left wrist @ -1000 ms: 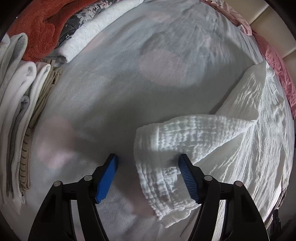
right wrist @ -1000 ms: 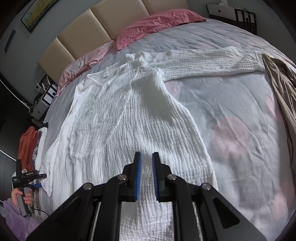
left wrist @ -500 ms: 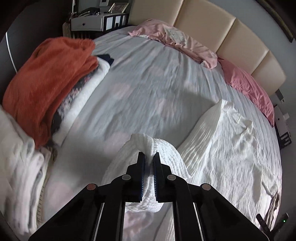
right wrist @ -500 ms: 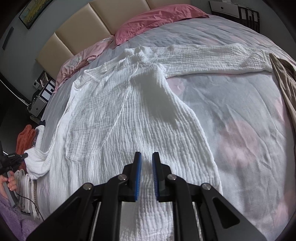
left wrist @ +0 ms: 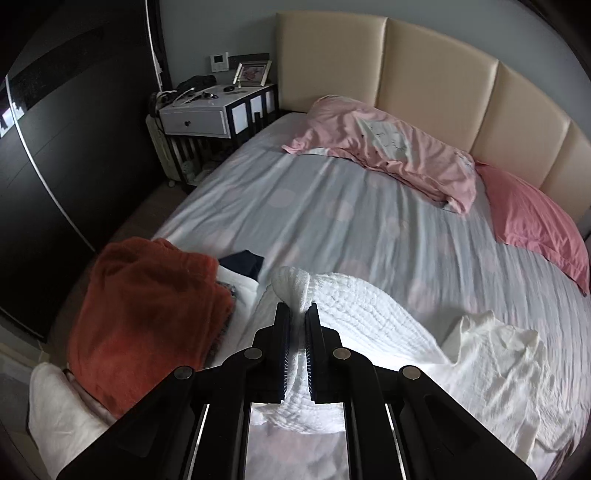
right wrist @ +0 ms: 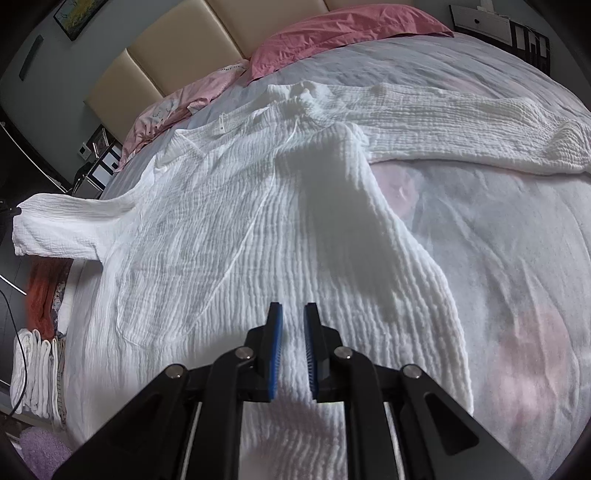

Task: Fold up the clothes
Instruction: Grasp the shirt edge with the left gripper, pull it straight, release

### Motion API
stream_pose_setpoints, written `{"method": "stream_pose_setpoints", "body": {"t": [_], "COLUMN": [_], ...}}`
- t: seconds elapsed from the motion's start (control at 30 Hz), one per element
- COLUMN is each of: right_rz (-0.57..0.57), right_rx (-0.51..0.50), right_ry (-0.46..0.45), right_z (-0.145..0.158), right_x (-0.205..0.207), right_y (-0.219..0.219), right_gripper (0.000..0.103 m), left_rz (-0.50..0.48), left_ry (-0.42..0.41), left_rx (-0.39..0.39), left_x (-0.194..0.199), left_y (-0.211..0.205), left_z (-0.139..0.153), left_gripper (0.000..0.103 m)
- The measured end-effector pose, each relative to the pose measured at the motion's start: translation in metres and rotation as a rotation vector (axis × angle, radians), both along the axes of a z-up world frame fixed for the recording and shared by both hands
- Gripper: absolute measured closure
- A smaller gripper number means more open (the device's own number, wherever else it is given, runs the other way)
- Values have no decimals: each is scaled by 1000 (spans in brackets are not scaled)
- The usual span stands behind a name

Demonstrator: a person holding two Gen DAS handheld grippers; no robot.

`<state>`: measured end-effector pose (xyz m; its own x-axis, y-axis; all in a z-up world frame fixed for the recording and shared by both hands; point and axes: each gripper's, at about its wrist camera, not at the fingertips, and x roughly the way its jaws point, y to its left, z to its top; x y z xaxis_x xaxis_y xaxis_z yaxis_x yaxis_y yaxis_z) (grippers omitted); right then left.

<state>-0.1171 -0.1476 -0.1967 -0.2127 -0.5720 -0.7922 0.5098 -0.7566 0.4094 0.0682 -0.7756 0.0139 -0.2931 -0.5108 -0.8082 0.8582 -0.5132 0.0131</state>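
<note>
A: So, where is the white shirt [right wrist: 236, 236]?
B: Spread across the bed [right wrist: 498, 229], filling mid-frame.
A: And the left gripper [left wrist: 298, 314]?
B: Clenched on the shirt's sleeve [left wrist: 295, 288], lower centre.
A: The right gripper [right wrist: 293, 314]?
B: Jaws slightly parted above the shirt, holding nothing.

The right claw [right wrist: 293, 314] hangs over the lower body of a white crinkled shirt [right wrist: 229, 236], its blue-padded fingers [right wrist: 275, 332] a narrow gap apart with nothing pinched between them. The shirt lies spread on the bed [right wrist: 517, 277]. One sleeve [right wrist: 461, 118] extends flat toward the right; the other sleeve [right wrist: 62, 225] is raised off the bed at the left edge. A pink pillow [right wrist: 332, 33] rests against the beige headboard [right wrist: 177, 48]. Folded clothes [right wrist: 37, 362] are stacked at lower left.
</note>
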Motion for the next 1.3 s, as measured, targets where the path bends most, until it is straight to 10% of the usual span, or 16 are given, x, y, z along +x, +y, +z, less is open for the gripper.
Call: {"method": "stream_pose_setpoints", "body": {"t": [0.43,0.67,0.8,1.07,1.3], "right_rz": [3,8,18,-43,-144], "right_rx": [1,-3,-53,-121,-119], "right_ry": [-51,-54,-50,-13,-55], "right_z": [-19,-17,-9,13,20], "right_x": [-11,-12,-10,-9,0], "right_y": [-13,-14,-13,10,46], "right_gripper": [91,91,91,90,89], "left_rz": [139,83,62,-110,-229], "left_ry": [-348,-303,-259,-73,-71], "left_rx": [12,23,-3,197,410], "left_x": [11,21,31,72,98], "left_y": [-88,-77,-46,74,187], "left_z": [-154,-160,-136,-127,-159], "left_gripper": [94,61,36,35,35]}}
